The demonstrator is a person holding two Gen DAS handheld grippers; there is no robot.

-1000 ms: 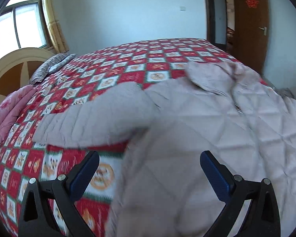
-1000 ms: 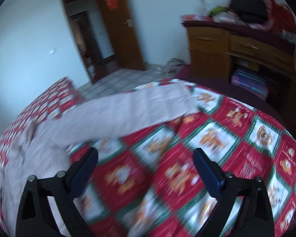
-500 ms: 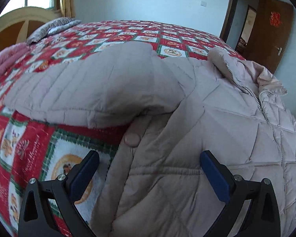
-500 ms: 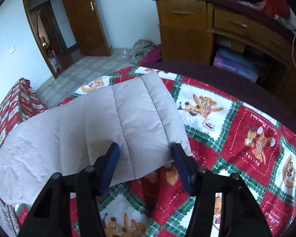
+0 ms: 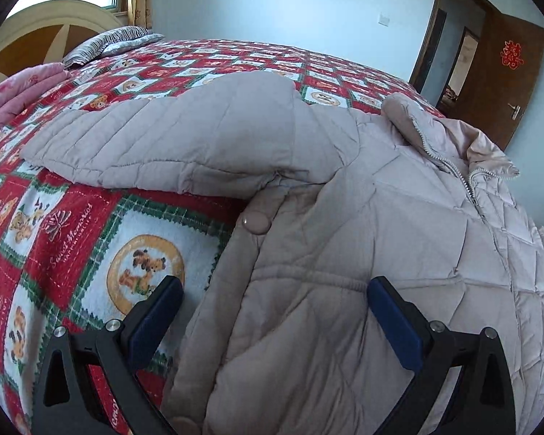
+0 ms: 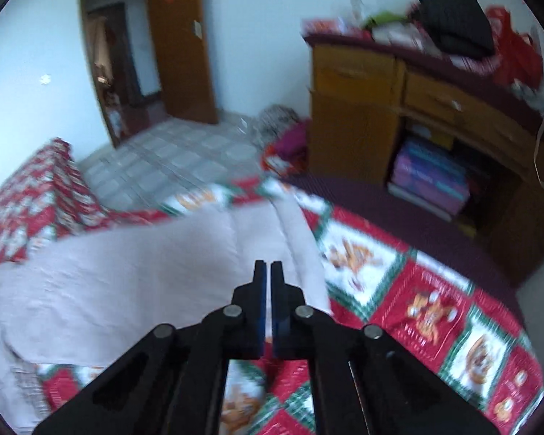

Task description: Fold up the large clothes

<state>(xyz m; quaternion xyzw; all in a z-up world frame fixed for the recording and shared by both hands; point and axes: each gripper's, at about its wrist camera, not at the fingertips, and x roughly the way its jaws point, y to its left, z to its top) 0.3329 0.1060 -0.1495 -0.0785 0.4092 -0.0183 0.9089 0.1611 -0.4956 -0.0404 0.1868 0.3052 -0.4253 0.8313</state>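
A pale pink quilted jacket lies spread on the bed, zip and collar at the upper right. Its left sleeve stretches out to the left over the bedspread. My left gripper stands open low over the jacket's side edge, one finger above the bedspread and the other above the jacket body, neither pad touching cloth. In the right wrist view the other sleeve lies across the bed corner. My right gripper is shut on that sleeve near its cuff, at its near edge.
A red, white and green teddy-bear bedspread covers the bed. A headboard, a striped pillow and pink bedding lie at the far left. A wooden desk stands beyond the bed corner, an open door behind.
The left gripper has sunk closer to the jacket's side edge, still open. The right gripper closed from wide open onto the sleeve near the cuff and has shifted with it.
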